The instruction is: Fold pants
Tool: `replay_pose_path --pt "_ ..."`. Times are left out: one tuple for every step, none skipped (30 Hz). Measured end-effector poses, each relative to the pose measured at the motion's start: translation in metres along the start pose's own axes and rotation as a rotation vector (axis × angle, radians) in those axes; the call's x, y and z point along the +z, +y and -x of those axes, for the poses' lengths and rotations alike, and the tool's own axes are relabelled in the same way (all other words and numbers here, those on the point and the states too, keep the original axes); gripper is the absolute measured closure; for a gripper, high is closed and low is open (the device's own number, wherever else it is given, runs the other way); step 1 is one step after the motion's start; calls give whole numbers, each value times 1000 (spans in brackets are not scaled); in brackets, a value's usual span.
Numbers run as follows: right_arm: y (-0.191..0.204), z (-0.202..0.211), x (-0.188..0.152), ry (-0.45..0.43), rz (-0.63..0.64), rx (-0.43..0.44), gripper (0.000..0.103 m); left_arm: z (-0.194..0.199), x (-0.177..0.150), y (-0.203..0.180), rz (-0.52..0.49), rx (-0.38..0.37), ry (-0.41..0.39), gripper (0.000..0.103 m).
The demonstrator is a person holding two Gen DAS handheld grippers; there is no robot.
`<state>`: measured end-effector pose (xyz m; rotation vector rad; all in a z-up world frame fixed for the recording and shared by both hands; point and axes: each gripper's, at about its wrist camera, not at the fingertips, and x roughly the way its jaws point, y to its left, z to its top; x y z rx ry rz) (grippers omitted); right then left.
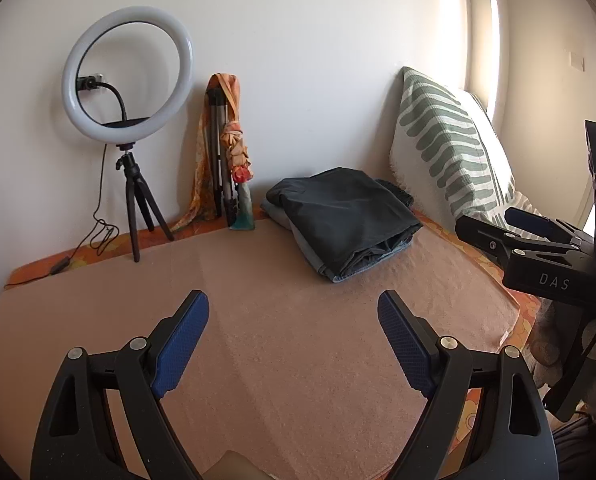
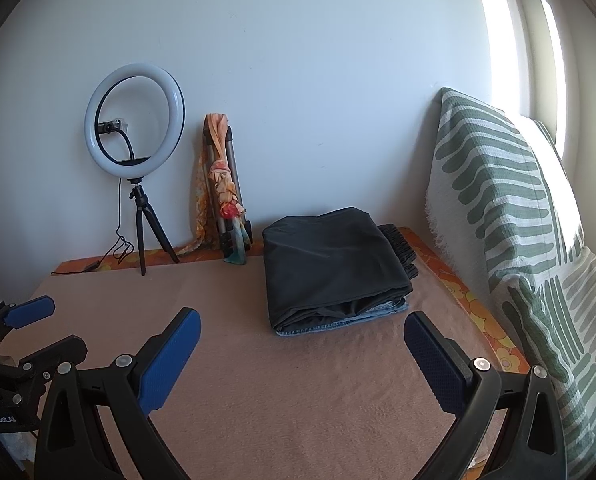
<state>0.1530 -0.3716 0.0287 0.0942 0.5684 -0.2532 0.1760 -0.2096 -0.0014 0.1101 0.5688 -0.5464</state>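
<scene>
Hovering wide and empty, the left tool [image 1: 293, 312] and right tool [image 2: 302, 334] sit short of the folded dark pants [image 2: 332, 264] stacked on denim at the peach blanket's [image 2: 258, 400] far side; approach low, pinching one edge each.

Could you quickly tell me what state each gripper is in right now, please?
Left gripper: jaws open, holding nothing.
Right gripper: jaws open, holding nothing.
</scene>
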Motion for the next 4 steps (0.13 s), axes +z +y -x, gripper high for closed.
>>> replay_pose_path --pt "0 0 0 0 0 0 0 1 0 -1 -7 10 -6 16" --pt "1 0 0 -1 1 0 0 1 0 -1 -12 18 -10 16" --pt "1 0 0 -1 1 0 0 1 -1 -1 -13 20 -11 16" --pt "1 1 -1 -2 0 -1 0 1 -1 0 -10 19 -10 16"
